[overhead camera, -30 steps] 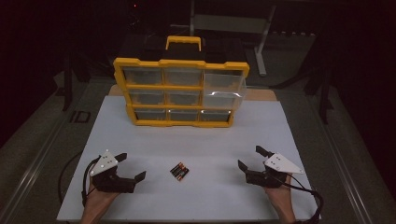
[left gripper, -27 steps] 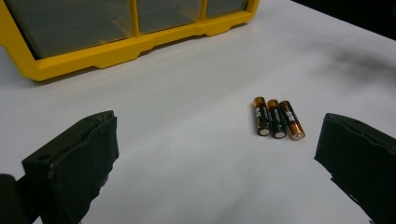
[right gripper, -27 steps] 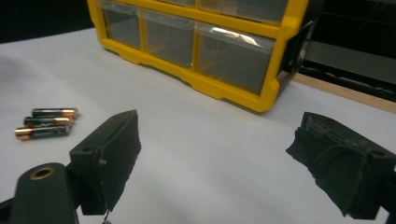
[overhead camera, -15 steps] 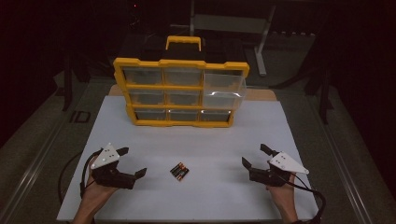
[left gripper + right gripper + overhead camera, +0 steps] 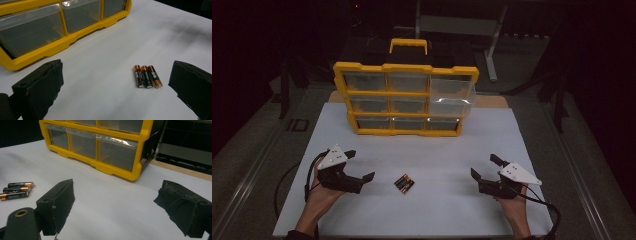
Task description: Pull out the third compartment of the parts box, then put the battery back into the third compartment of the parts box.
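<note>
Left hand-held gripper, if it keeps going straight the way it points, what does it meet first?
Probably the three batteries, lying side by side on the white table between its open jaws, slightly right of centre.

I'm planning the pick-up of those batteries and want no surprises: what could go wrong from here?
1. The three batteries lie side by side, touching, so the open left claw may catch more than one, or knock the others rolling across the white table.
2. One drawer of the yellow organizer sticks out at upper right; a claw swinging toward it could bump it.
3. The right claw is open and farther from the batteries.
</note>
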